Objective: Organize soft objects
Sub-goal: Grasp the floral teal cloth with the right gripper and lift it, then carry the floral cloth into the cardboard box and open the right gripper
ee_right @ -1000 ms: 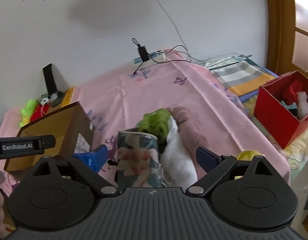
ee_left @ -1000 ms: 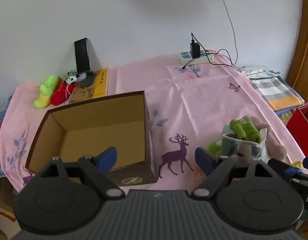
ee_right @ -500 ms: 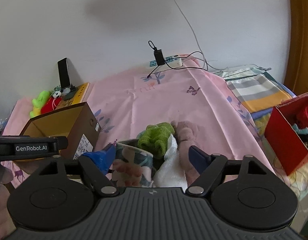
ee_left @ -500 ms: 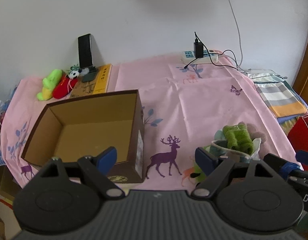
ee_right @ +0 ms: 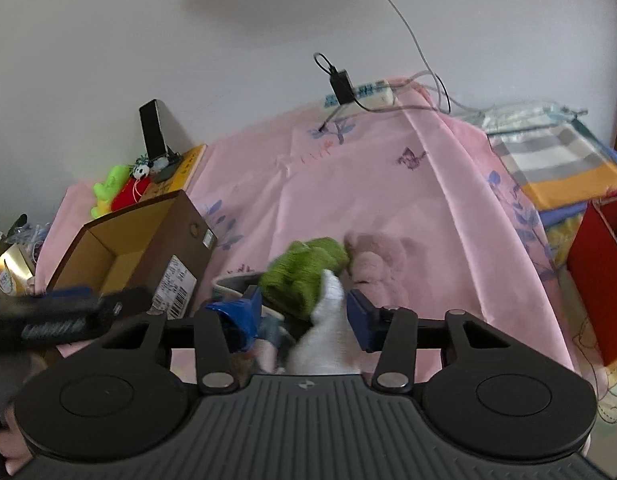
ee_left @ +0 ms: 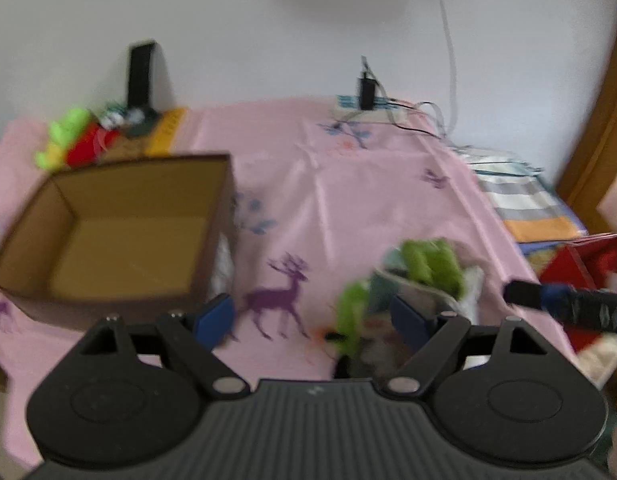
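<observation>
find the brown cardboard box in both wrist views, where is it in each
Left wrist view: the brown cardboard box fills the left middle, open top facing the camera, just beyond the left gripper.
Right wrist view: the same box sits at left centre, seen from its labelled end, left of the right gripper.
Shared landmark: the black charger plugged in at the far edge of the pink cloth, by the wall.

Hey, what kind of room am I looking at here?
Probably a home bedroom or spare room: a pink printed bedsheet, plush toys by the wall, and a power strip with a charger.
</observation>
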